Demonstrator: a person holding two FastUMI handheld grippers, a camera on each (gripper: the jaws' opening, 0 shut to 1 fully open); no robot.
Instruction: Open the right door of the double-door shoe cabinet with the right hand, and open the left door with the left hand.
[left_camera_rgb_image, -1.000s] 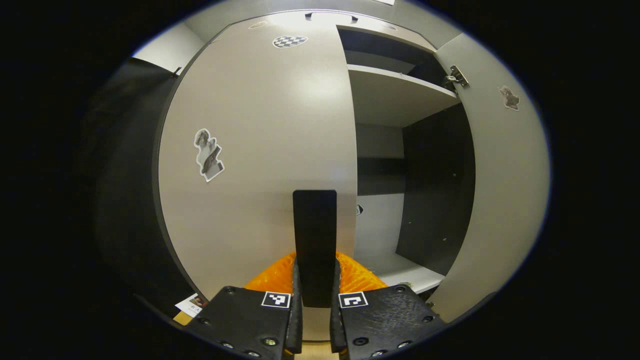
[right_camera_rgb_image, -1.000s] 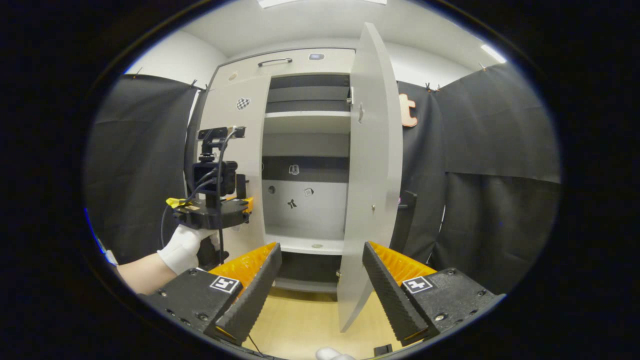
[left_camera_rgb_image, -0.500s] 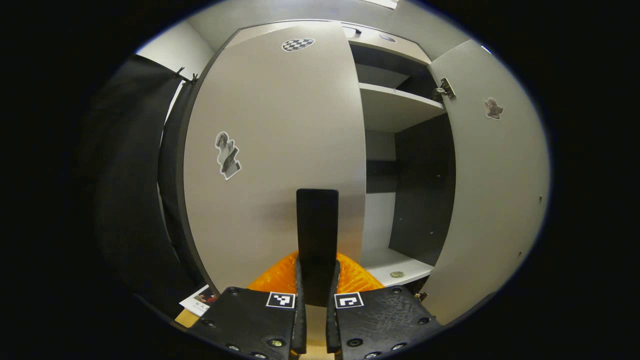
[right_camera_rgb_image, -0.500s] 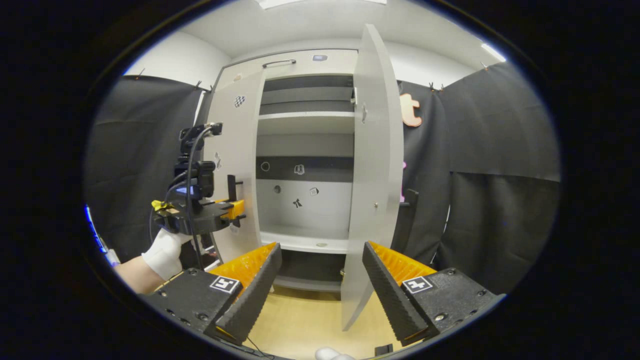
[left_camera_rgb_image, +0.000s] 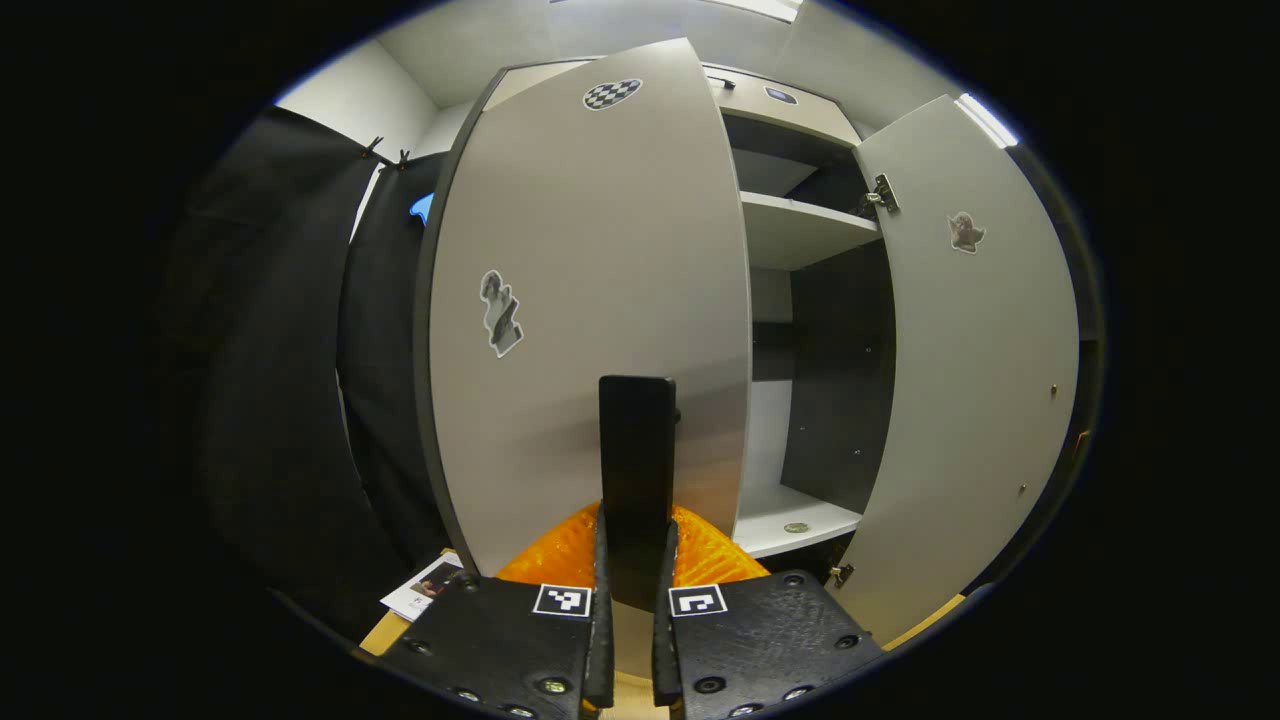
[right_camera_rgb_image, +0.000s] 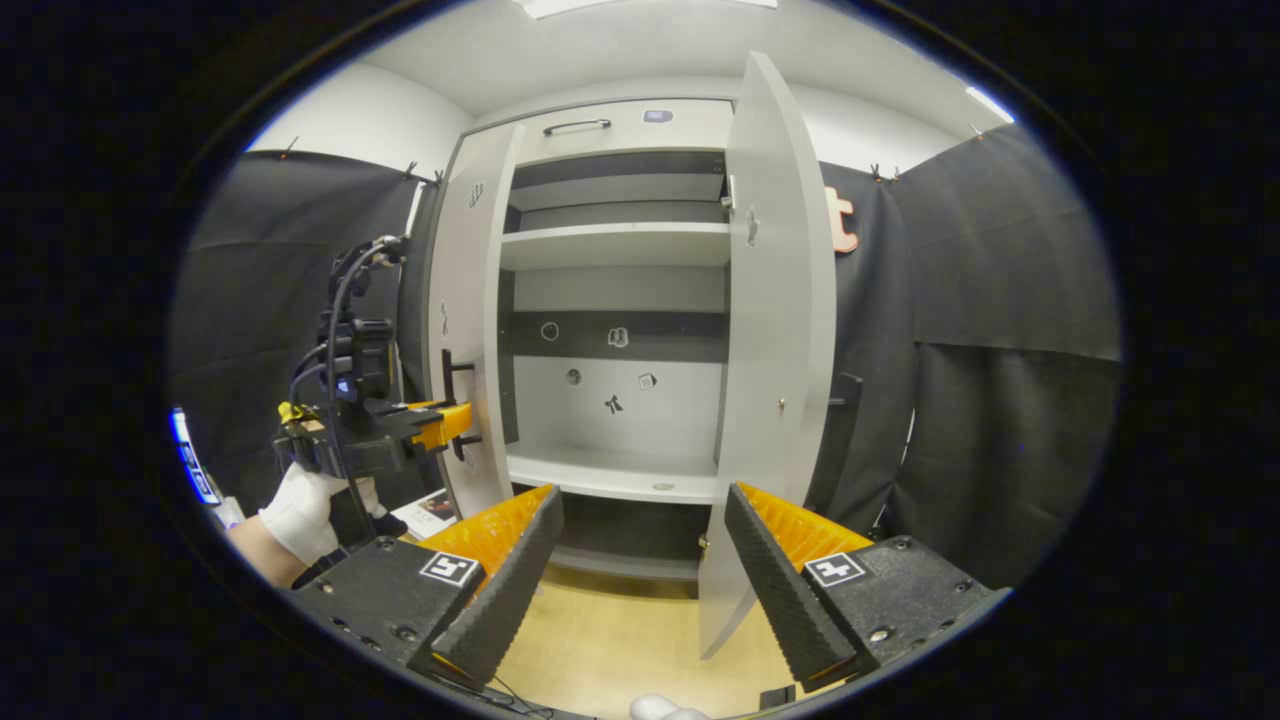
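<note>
The grey shoe cabinet stands with both doors swung out. In the left gripper view my left gripper is shut on the black bar handle of the left door. The right door stands wide open beside it. In the right gripper view my right gripper hangs open in front of the cabinet, nothing between its fingers. The right door stands just beyond its right finger. Farther off to the left, the left gripper, held by a gloved hand, grips the left door's handle.
White shelves and a dark back panel show inside the cabinet. Black cloth walls close in on both sides. A leaflet lies on the wooden floor by the left door's foot.
The left door has swung further open with my left gripper on its handle. More of the cabinet's inside shows. The right gripper has stayed open and almost still.
</note>
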